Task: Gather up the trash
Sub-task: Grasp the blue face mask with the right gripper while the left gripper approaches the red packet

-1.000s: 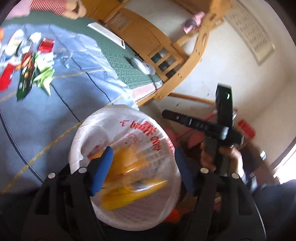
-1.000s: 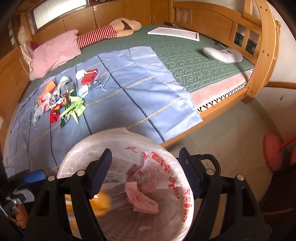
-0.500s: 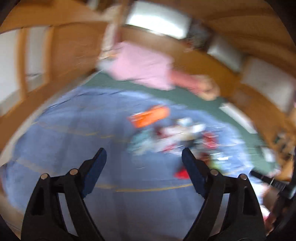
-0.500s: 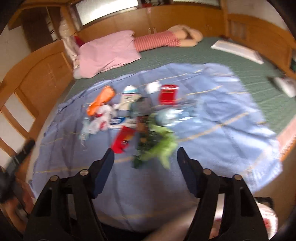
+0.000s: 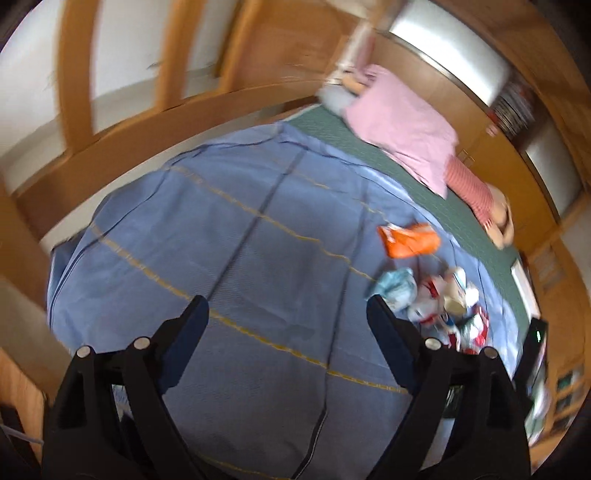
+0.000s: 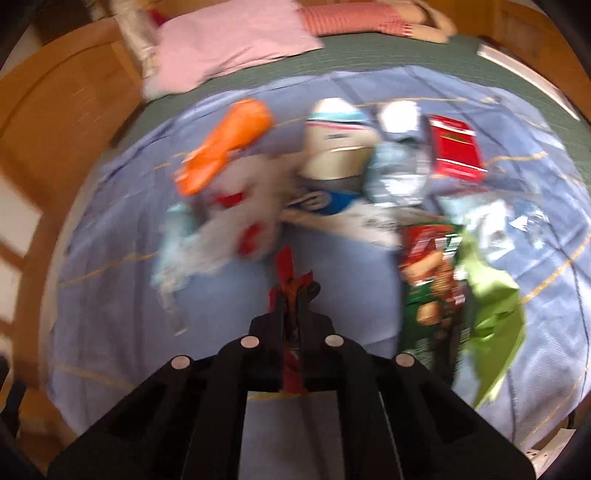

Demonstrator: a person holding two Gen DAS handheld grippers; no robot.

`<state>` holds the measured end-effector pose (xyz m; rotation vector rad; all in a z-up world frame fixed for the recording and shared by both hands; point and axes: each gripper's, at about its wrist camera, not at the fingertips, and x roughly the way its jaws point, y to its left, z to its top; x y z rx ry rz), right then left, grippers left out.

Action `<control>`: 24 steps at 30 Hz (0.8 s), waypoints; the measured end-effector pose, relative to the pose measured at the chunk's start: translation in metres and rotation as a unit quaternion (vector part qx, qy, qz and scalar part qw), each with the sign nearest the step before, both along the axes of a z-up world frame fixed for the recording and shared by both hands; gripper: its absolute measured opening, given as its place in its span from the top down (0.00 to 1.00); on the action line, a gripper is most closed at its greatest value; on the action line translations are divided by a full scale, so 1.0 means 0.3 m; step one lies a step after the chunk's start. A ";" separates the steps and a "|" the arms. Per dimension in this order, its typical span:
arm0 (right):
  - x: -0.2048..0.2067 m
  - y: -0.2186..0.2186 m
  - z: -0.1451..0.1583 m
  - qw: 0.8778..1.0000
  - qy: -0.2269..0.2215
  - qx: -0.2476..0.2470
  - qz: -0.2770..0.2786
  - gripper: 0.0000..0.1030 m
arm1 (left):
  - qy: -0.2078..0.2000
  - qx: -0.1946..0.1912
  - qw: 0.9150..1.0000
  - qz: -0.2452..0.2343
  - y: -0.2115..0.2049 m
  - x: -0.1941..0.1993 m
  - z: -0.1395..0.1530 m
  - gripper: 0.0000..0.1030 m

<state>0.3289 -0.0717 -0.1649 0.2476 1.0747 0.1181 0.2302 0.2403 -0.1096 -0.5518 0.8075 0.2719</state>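
Observation:
Scattered trash lies on a blue cloth (image 6: 332,280) spread over the bed. My right gripper (image 6: 291,291) is shut on a thin red wrapper (image 6: 285,264) pinched between its jaws, just in front of a white crumpled bag (image 6: 236,214). An orange packet (image 6: 229,144), a red box (image 6: 456,151), a green snack bag (image 6: 432,280) and a lime green wrapper (image 6: 491,299) lie around it. My left gripper (image 5: 288,317) hovers over bare blue cloth (image 5: 258,258), jaws wide and still opening, nothing between them. The orange packet (image 5: 408,240) and the trash pile (image 5: 436,302) are to its right.
A pink pillow (image 6: 229,48) and a striped stuffed doll (image 6: 369,18) lie at the head of the bed on a green mat (image 5: 406,173). Wooden bed rails (image 5: 110,122) border the cloth on the left. The right hand's gripper (image 5: 535,354) shows at the left view's right edge.
Both grippers swung away from the white plastic bag to the bed. The right one dropped to the trash pile and shut on the red wrapper. The left one turned over bare cloth and widened.

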 end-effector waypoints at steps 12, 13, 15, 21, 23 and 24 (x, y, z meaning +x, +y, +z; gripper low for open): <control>-0.109 0.337 0.114 0.966 0.015 0.153 0.207 0.42 | 0.026 -0.037 0.998 0.052 0.106 -0.033 -0.035 0.14; -0.104 0.316 0.130 0.970 -0.006 0.148 0.192 0.42 | 0.027 -0.040 0.997 0.054 0.110 -0.035 -0.037 0.14; -0.050 0.257 0.130 0.981 -0.022 0.136 0.138 0.41 | 0.027 -0.043 0.997 0.056 0.119 -0.038 -0.041 0.13; 0.151 0.240 0.026 0.993 -0.014 0.099 0.058 0.40 | 0.039 -0.054 0.996 0.065 0.167 -0.053 -0.064 0.12; 0.225 0.285 -0.028 0.997 -0.004 0.056 0.054 0.40 | 0.044 -0.059 0.994 0.076 0.191 -0.059 -0.075 0.12; 0.218 0.288 -0.053 0.998 -0.001 0.036 0.049 0.40 | 0.046 -0.062 0.994 0.082 0.206 -0.059 -0.081 0.11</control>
